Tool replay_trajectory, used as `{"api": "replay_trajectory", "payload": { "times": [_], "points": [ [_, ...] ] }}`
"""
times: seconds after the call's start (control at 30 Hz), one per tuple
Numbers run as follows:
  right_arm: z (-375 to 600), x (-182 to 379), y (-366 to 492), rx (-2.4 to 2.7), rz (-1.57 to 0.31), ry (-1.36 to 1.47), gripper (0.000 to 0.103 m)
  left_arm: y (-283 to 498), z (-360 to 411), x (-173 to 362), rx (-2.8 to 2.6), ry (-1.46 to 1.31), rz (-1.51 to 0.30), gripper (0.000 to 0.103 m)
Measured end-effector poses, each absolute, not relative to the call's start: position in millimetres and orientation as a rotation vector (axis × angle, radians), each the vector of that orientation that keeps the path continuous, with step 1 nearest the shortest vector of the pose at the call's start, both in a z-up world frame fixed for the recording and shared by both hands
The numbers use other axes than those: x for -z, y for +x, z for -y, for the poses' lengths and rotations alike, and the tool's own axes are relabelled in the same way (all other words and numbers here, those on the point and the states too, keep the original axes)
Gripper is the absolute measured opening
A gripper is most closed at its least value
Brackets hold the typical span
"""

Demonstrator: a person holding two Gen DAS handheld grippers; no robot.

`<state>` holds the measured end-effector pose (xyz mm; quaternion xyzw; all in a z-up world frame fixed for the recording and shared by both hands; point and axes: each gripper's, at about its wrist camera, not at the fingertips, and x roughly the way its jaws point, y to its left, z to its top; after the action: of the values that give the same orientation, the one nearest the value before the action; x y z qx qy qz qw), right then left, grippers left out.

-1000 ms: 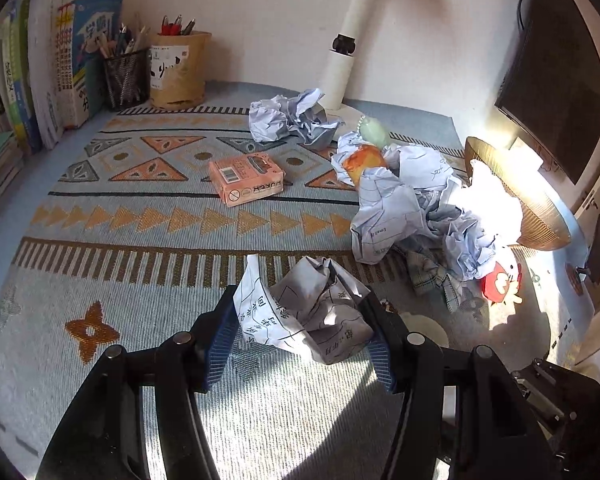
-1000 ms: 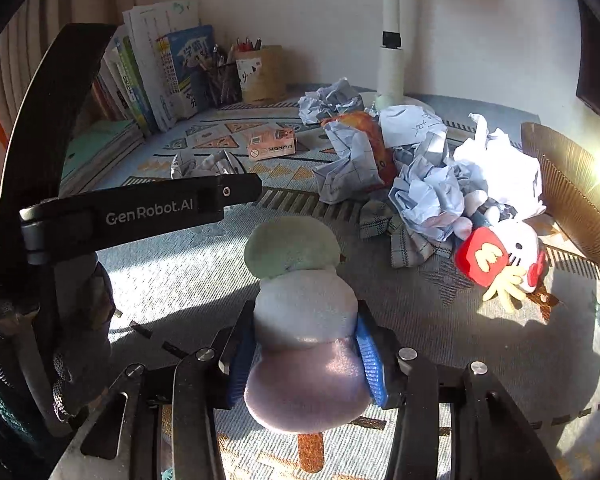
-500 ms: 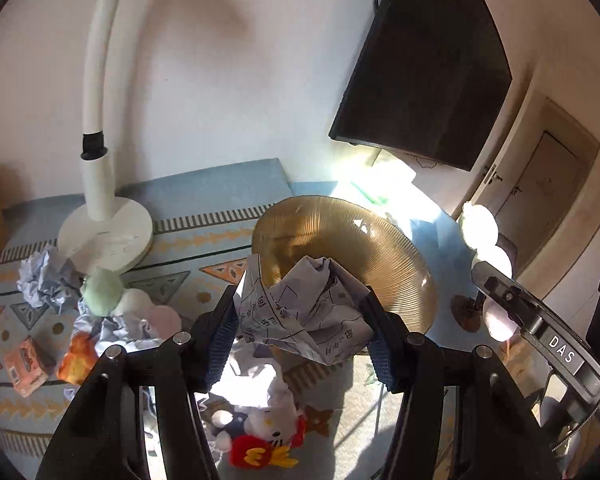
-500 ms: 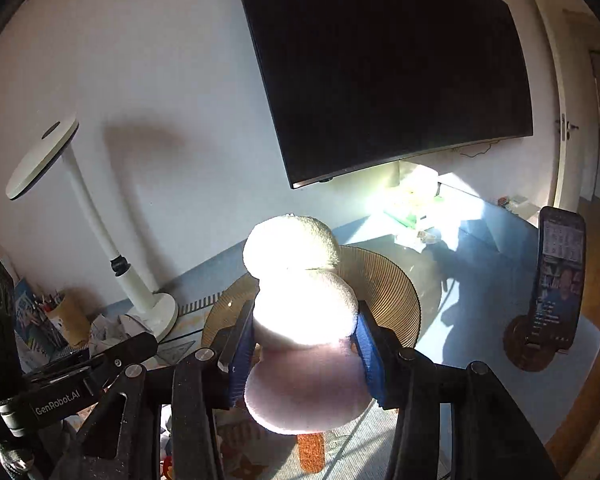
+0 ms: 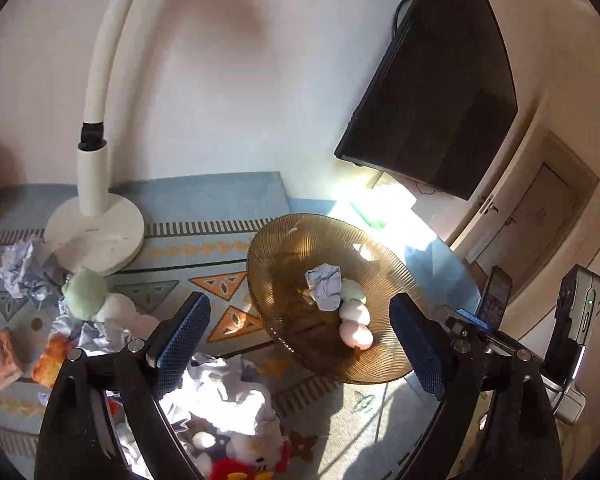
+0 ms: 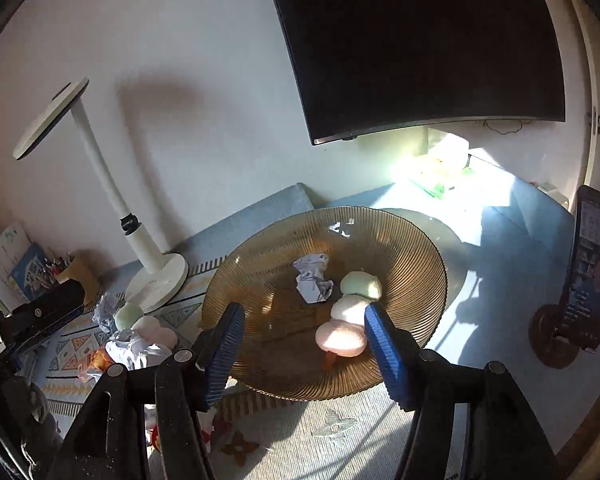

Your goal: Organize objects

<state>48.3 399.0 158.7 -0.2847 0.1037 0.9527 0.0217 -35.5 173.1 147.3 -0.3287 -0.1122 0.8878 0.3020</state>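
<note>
A ribbed amber glass bowl sits on the patterned mat. In it lie a crumpled paper ball and a plush dango skewer of green, white and pink balls. My left gripper is open and empty above the bowl's near side. My right gripper is open and empty over the bowl's near rim, its right finger beside the skewer. A second plush dango lies by the lamp.
A white desk lamp stands left of the bowl. Crumpled papers, a plush toy and a small orange box litter the mat. A dark monitor hangs behind. A phone on a stand is at right.
Both grippers have opened. The paper ball has dropped from the left gripper and the dango skewer from the right; both now lie in the bowl.
</note>
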Motion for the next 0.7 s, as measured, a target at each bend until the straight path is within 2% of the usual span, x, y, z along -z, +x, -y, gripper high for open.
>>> {"api": "replay_trajectory", "payload": {
  "times": [0.13,0.23,0.37,0.5,0.6,0.7],
  "points": [
    [-338,-150,74,-3.082,-0.152,-0.796,0.068,12,-99,-158,-2.553,-0.770,0.337,0.094],
    [-306,-129,77,-3.080,-0.117,-0.797,0.081,45,-55,-147,-2.738,-0.755,0.321,0.096],
    [-286,-93,64,-3.170,-0.190,-0.947,0.081,60,-14,-111,-2.863,-0.837,0.307,0.096],
    [-273,-58,54,-3.151,-0.131,-1.047,0.082,57,3,-70,-2.951,-0.891,0.221,0.096],
    [-262,-43,34,-3.132,-0.114,-1.282,0.083,50,4,-49,-2.937,-0.930,0.195,0.096],
    [-258,-42,36,-3.135,-0.071,-1.276,0.083,47,0,-48,-2.874,-0.943,0.174,0.096]
  ]
}}
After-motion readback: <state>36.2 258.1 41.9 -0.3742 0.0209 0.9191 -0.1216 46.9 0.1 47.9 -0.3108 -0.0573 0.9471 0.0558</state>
